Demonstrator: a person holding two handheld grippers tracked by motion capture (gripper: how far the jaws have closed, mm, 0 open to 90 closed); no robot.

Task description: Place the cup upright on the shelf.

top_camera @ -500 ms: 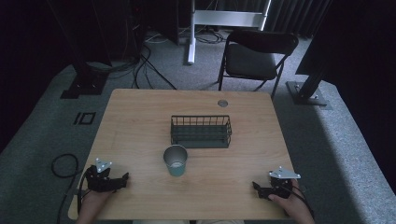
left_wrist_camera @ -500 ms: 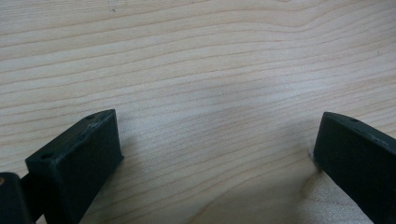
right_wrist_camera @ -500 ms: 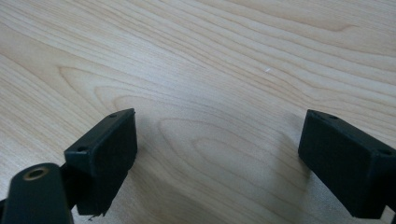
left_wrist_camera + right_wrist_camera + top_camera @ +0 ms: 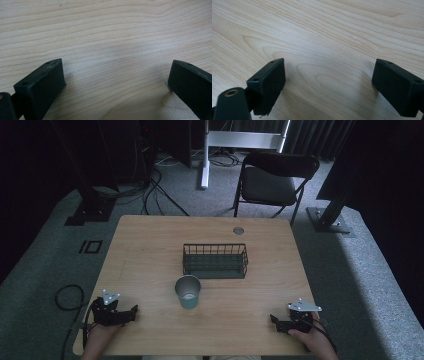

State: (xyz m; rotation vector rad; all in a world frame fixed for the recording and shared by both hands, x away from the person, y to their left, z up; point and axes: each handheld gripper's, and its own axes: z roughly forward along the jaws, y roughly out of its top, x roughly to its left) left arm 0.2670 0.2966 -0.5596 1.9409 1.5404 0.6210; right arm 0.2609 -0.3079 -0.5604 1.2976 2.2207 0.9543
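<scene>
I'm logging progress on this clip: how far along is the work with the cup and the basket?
Nothing looks done yet. The teal cup stands upright on the table, just in front of the wire basket, which appears to hold nothing. Nothing is in hand: the left tool and right tool rest open near the table's near corners, jaws apart over bare wood. Any handling of the cup is still left.

High view overhead; tongs views close on table (image 4: pixel 150 250).

Left gap: bare table (image 4: pixel 150 255) between my left gripper (image 4: pixel 131 312) and the cup (image 4: pixel 188 291).
Right gap: open wood beside my right gripper (image 4: pixel 274 320).
Obstacles: cup, then wire basket (image 4: pixel 215 261) just behind.
</scene>
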